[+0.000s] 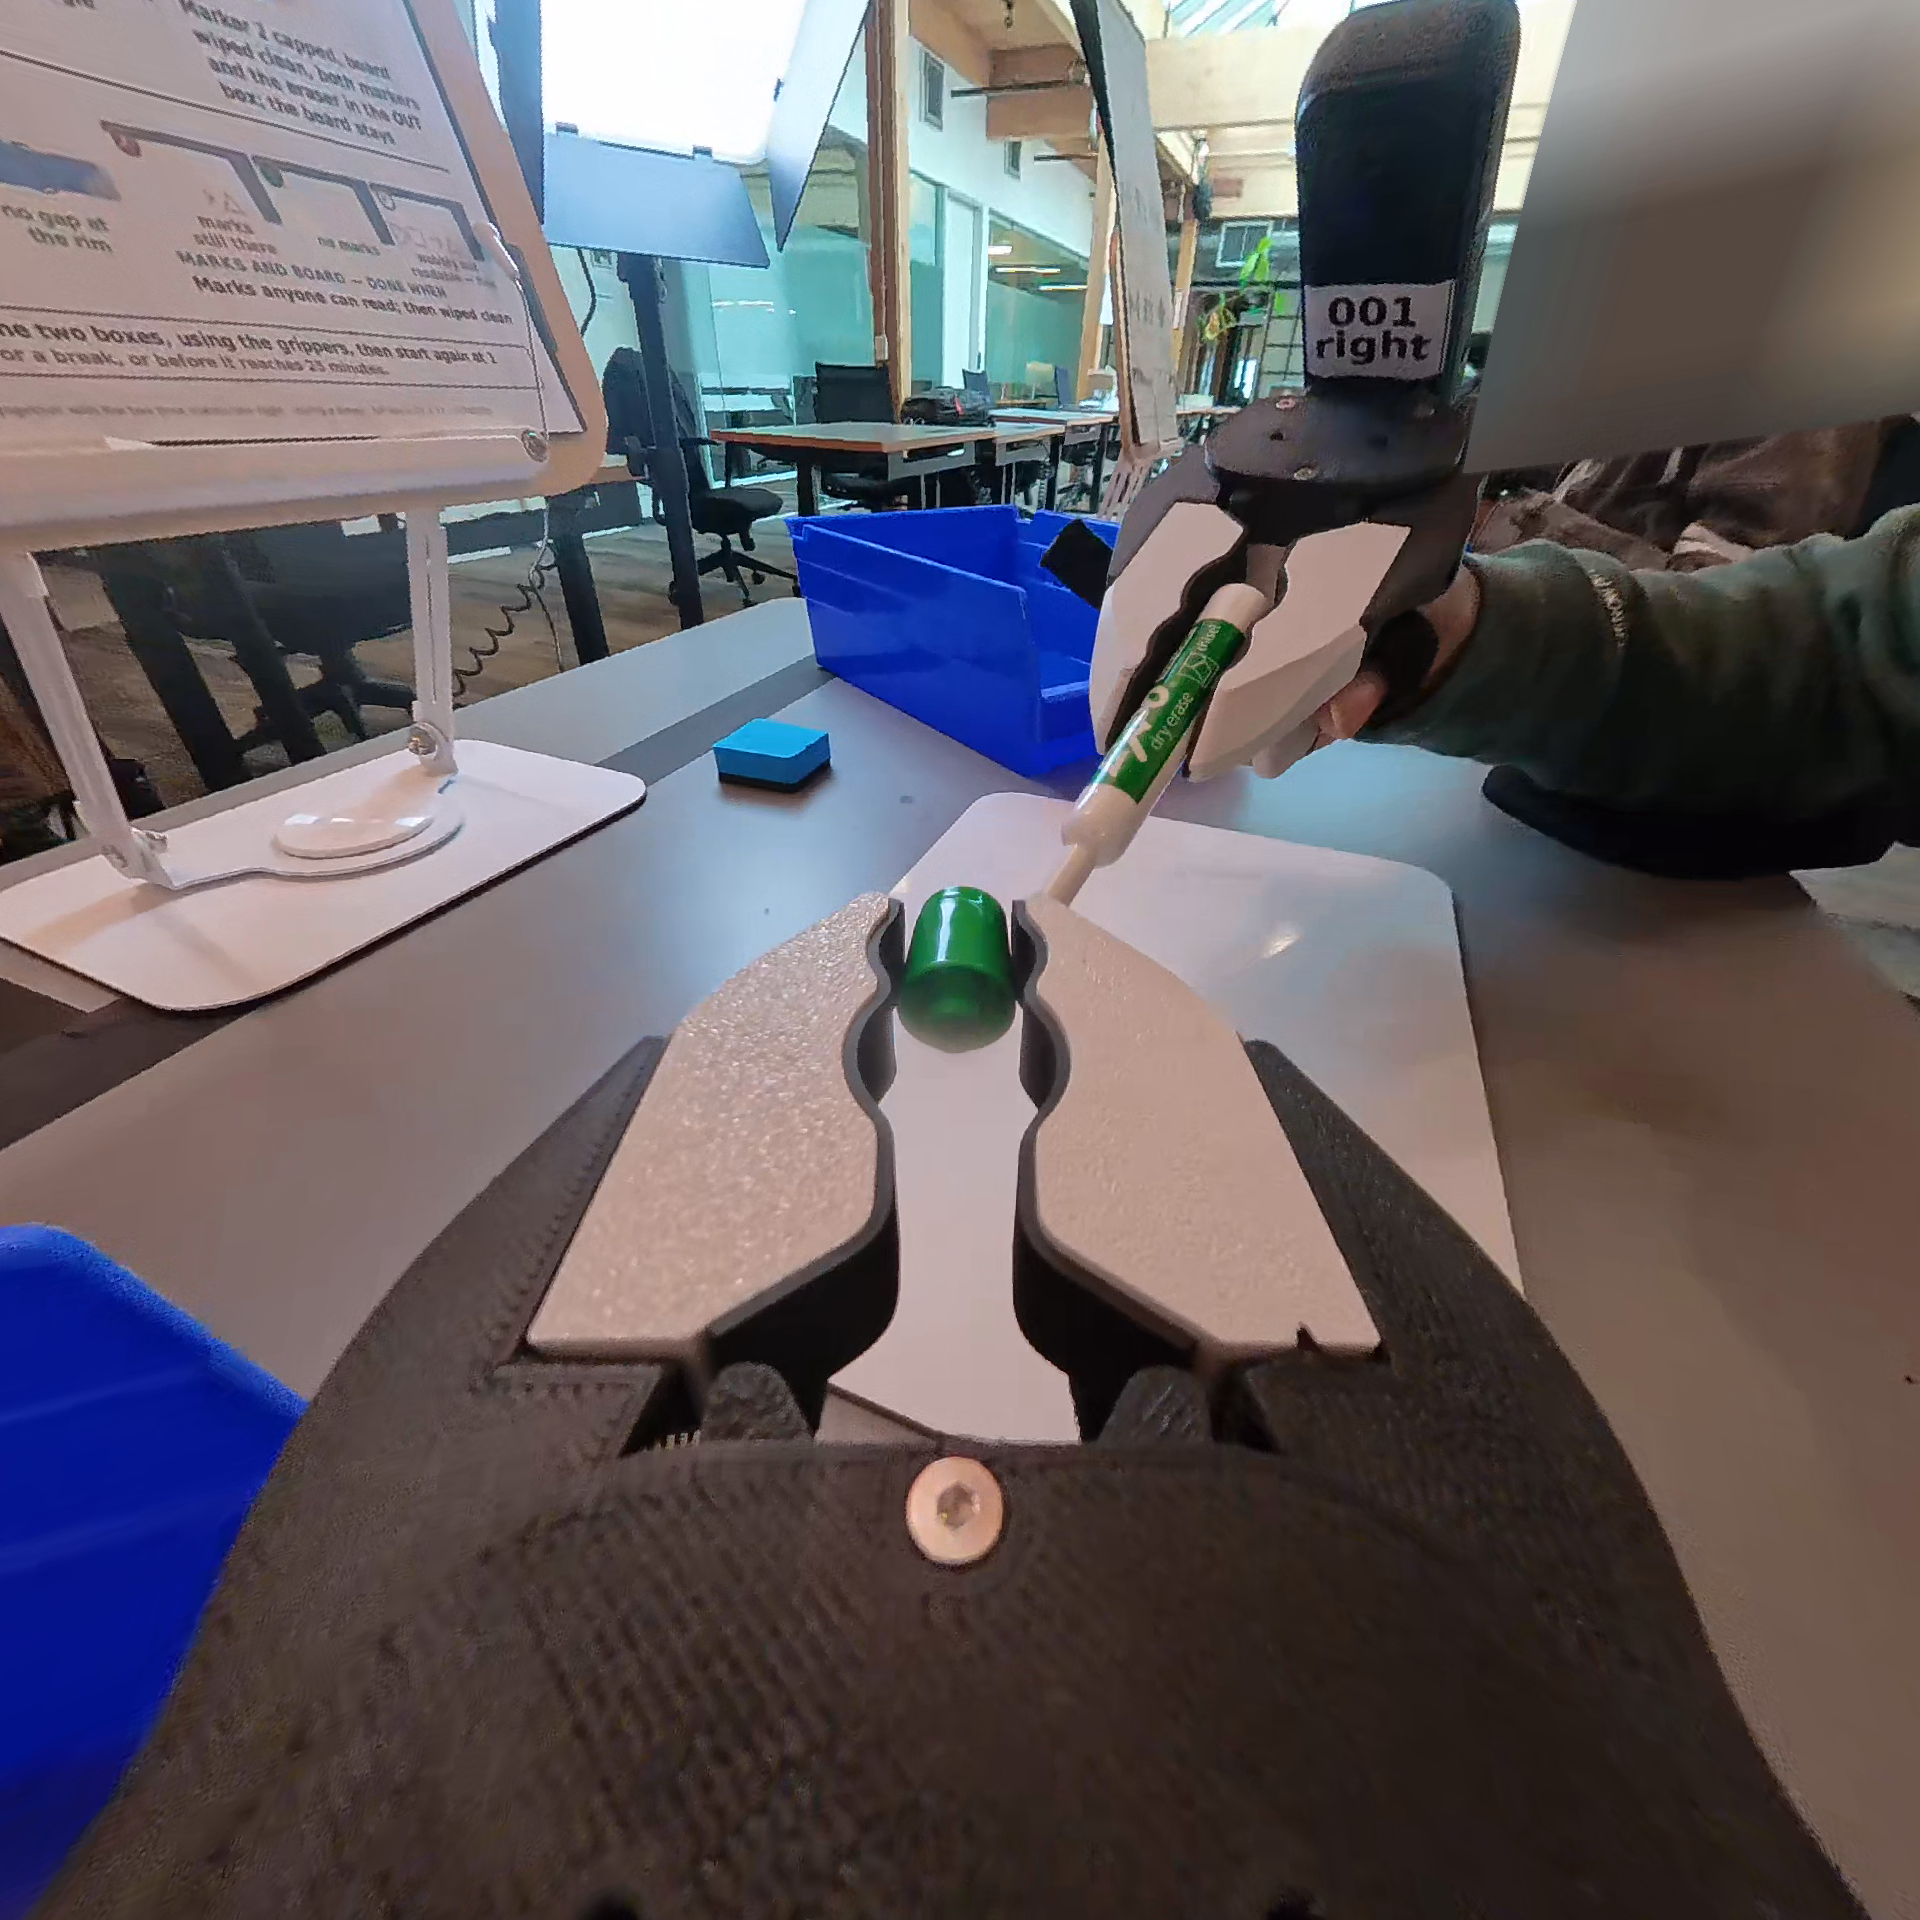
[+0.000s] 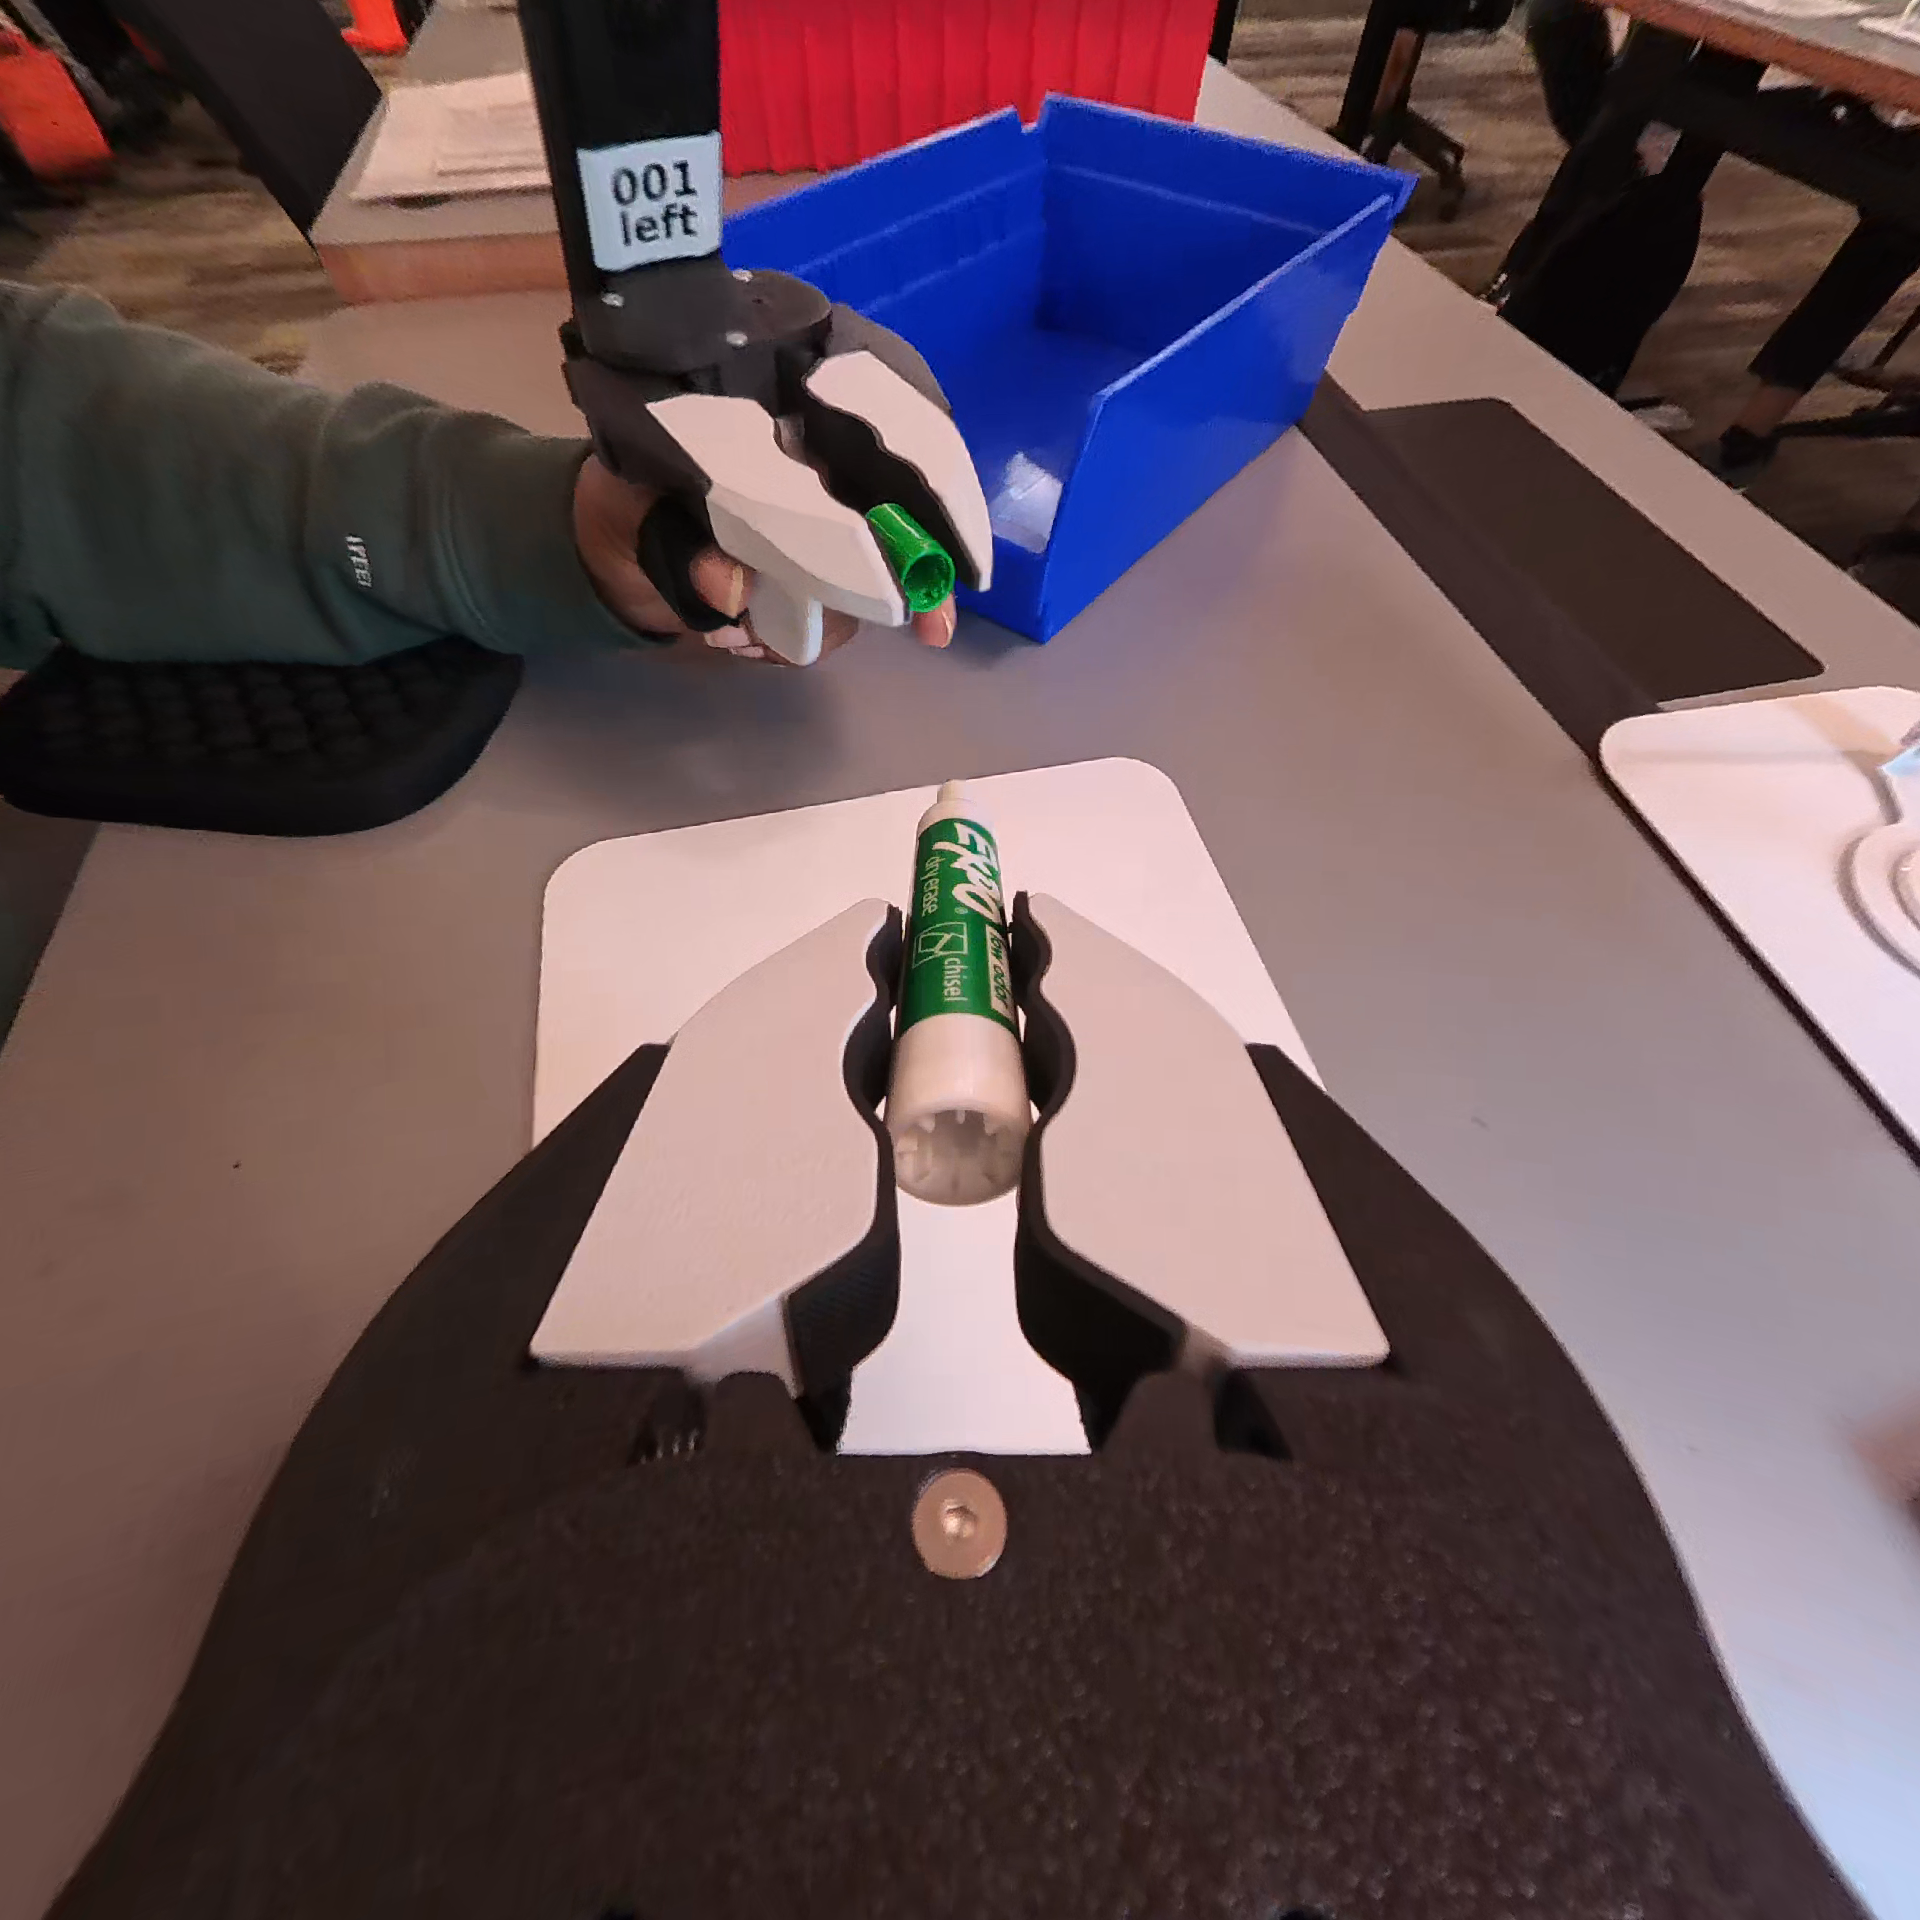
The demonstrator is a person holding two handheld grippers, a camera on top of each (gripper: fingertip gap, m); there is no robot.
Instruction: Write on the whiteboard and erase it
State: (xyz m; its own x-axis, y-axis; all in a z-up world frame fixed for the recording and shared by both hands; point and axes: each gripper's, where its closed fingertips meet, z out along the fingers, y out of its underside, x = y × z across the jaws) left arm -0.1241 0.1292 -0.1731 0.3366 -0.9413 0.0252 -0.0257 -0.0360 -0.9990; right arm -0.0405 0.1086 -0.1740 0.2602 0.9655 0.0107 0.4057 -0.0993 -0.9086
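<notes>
Right now the left gripper is clamped on a green marker cap, pinched between its fingertips with the open end of the cap facing away from its camera; the right gripper is closed around the barrel of a green dry-erase marker, uncapped, its nib angled down toward the small whiteboard; whether the nib touches the surface I cannot tell. The whiteboard lies flat on the grey table, bare of marks where it shows. A blue eraser sits on the table beyond the board, near a blue bin; a second blue bin stands behind the left gripper. A white document stand holding a printed sheet rises to the left; a black wrist pad lies under the person's sleeve.
</notes>
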